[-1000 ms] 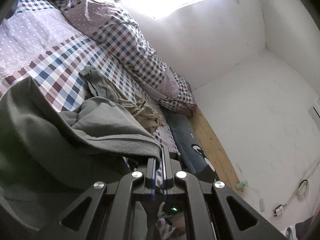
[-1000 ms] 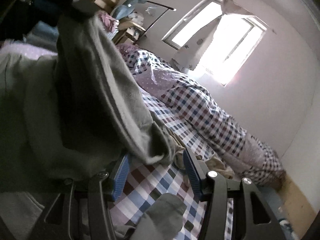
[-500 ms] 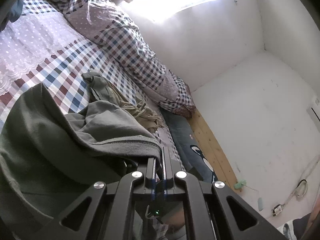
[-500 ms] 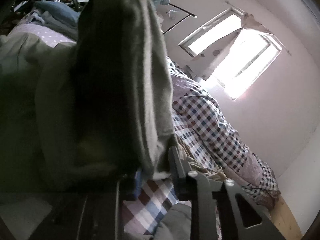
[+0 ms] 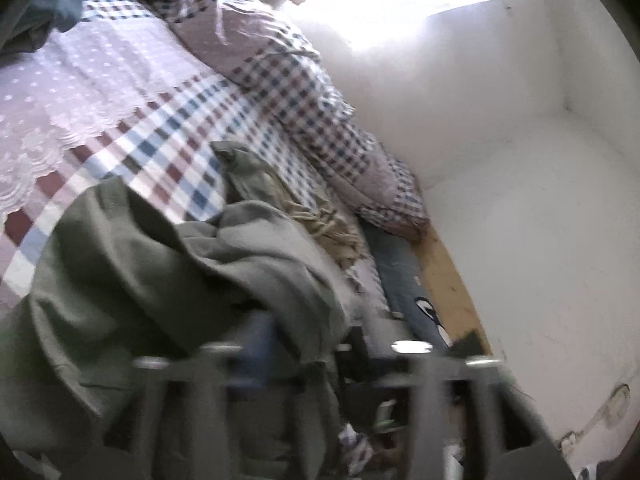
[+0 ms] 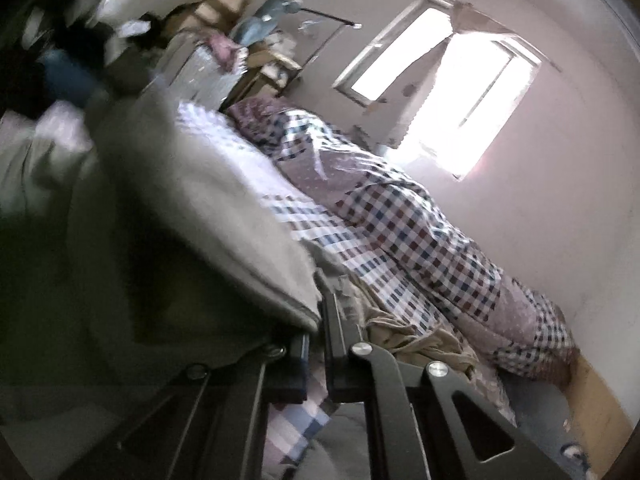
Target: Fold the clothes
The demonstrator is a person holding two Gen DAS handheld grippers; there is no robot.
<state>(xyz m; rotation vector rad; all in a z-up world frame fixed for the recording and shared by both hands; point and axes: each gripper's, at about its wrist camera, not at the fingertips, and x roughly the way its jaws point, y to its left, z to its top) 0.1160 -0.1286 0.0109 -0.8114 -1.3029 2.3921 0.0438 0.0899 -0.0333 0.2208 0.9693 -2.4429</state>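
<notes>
A grey-green garment (image 5: 140, 280) lies heaped on the checked bed sheet (image 5: 160, 152). In the blurred left wrist view, my left gripper (image 5: 308, 344) has its jaws opening and standing wide apart. The cloth sags over the left finger and between the two, and no pad presses on it. The right wrist view shows the same garment (image 6: 200, 220) filling the left half. My right gripper (image 6: 318, 332) is shut on its hemmed edge, which runs down into the closed jaws.
A crumpled khaki garment (image 5: 280, 196) lies just beyond the grey-green one, also visible (image 6: 416, 332). A rolled checked quilt (image 6: 420, 232) runs along the wall side of the bed. A dark blue cloth (image 5: 404, 276) and the wooden bed edge (image 5: 448, 276) lie at the right. Boxes (image 6: 224, 4) pile up at the bed's far end.
My left jaws, pinched on the garment's hem before, have sprung apart. My right jaws have closed from half open onto the garment's edge, and the hanging cloth has sunk lower.
</notes>
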